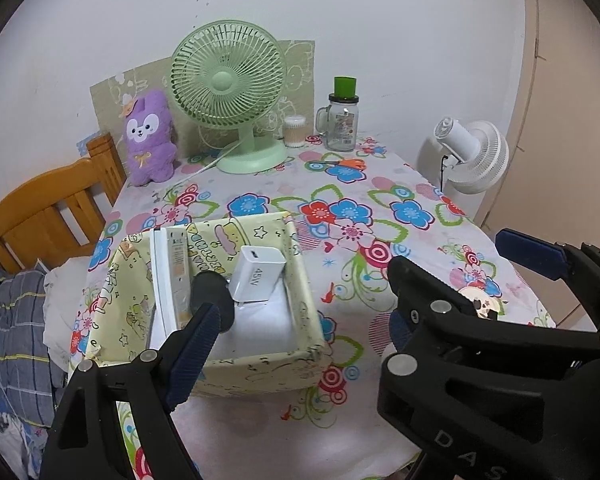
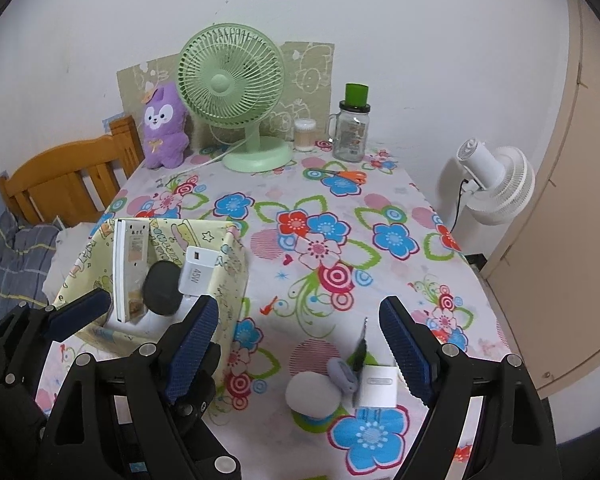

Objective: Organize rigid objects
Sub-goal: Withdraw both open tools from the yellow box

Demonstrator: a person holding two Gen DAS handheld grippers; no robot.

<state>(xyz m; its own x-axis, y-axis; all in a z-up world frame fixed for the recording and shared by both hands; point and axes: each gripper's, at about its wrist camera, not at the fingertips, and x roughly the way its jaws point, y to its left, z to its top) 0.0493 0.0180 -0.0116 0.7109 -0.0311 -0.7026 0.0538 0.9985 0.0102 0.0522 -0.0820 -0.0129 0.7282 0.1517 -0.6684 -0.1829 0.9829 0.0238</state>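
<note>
A yellow patterned box stands on the floral table. Inside lean a flat white device, a black cylinder and a white 45W charger. On the table near the front lie a white round object, a grey-and-black clip-like item and a small white adapter. My right gripper is open above these items. My left gripper is open and empty at the box's near side.
At the back stand a green desk fan, a purple plush toy, a cotton-swab jar, a glass jar with green cap and orange scissors. A wooden bedframe is left, a white floor fan right.
</note>
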